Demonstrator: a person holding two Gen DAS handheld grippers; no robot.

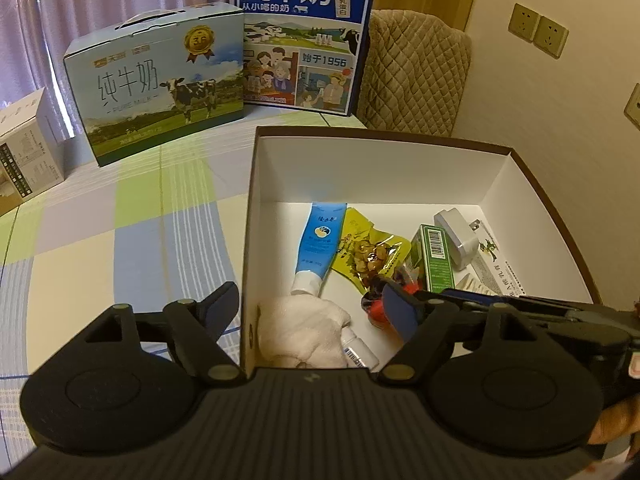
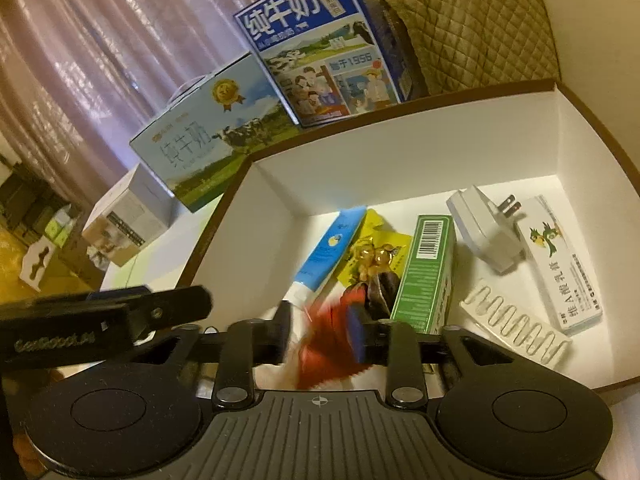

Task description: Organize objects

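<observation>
Warm, dim yellowish light. Mauve pleated curtains [image 1: 104, 0] at eleven o'clock. Cream wall [image 1: 560, 92] at two o'clock, bearing double sockets [image 1: 538, 29]. Quilted tan chair back [image 1: 412, 68] at one o'clock. Checked pastel tablecloth [image 1: 120, 216] across nine o'clock.

Black left gripper [image 1: 314, 312] — blue pads [image 1: 400, 314], brass-coloured pivot screws.

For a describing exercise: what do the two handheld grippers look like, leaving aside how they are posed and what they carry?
Both are matt black plastic. The left gripper has two round discs, a ribbed centre plate, brass-coloured pivot pins and blue finger pads. The right gripper is built the same, and pale lettering marks the other tool's side.
</observation>
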